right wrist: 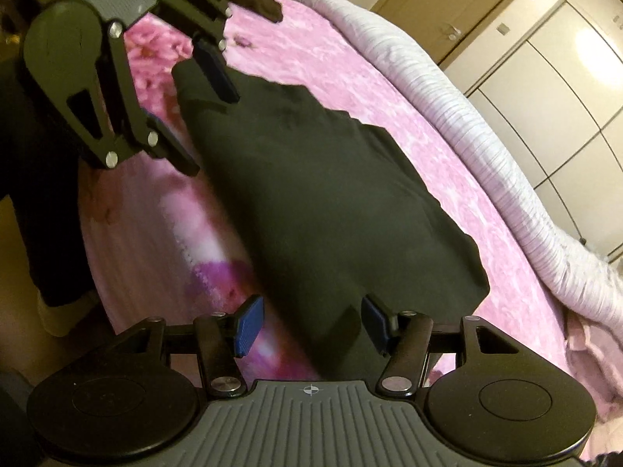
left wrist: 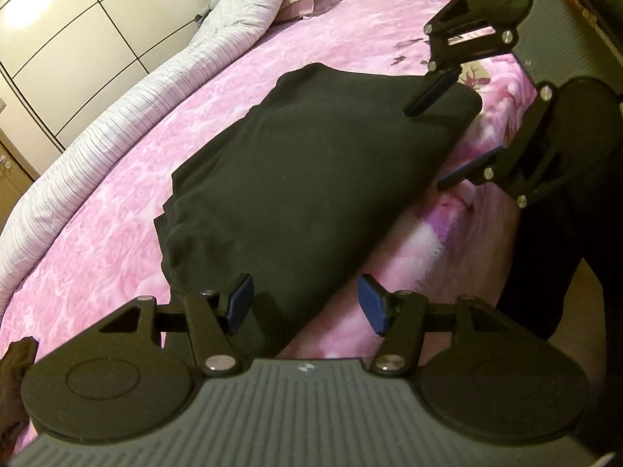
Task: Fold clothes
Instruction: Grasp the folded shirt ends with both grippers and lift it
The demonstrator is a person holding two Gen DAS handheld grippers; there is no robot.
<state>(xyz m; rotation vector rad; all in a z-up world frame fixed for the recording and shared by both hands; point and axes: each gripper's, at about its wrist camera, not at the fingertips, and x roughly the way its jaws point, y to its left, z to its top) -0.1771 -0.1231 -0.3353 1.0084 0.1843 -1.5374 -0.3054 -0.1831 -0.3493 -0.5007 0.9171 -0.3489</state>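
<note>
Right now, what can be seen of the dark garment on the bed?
The dark garment is black, soft-looking cloth, folded into a long flat slab with slightly rumpled edges. It lies on the pink floral bedspread near the bed's edge. The left gripper and right gripper sit open at opposite ends, neither pinching it.

The garment (left wrist: pixel 311 163) is plain black; the bedspread (left wrist: pixel 117 202) is pink, mottled with paler rose shapes, and bears darker purple blossoms near its edge; the quilt (left wrist: pixel 128 97) is pale lilac-white with fine ribbed stripes; the wardrobe (left wrist: pixel 78 19) is cream with thin dark lines between panels; the door (right wrist: pixel 447 4) is brown; the left gripper (left wrist: pixel 305 303) and right gripper (right wrist: pixel 311 325) are black with grey ribbed bodies and blue pads (right wrist: pixel 249 325).
</note>
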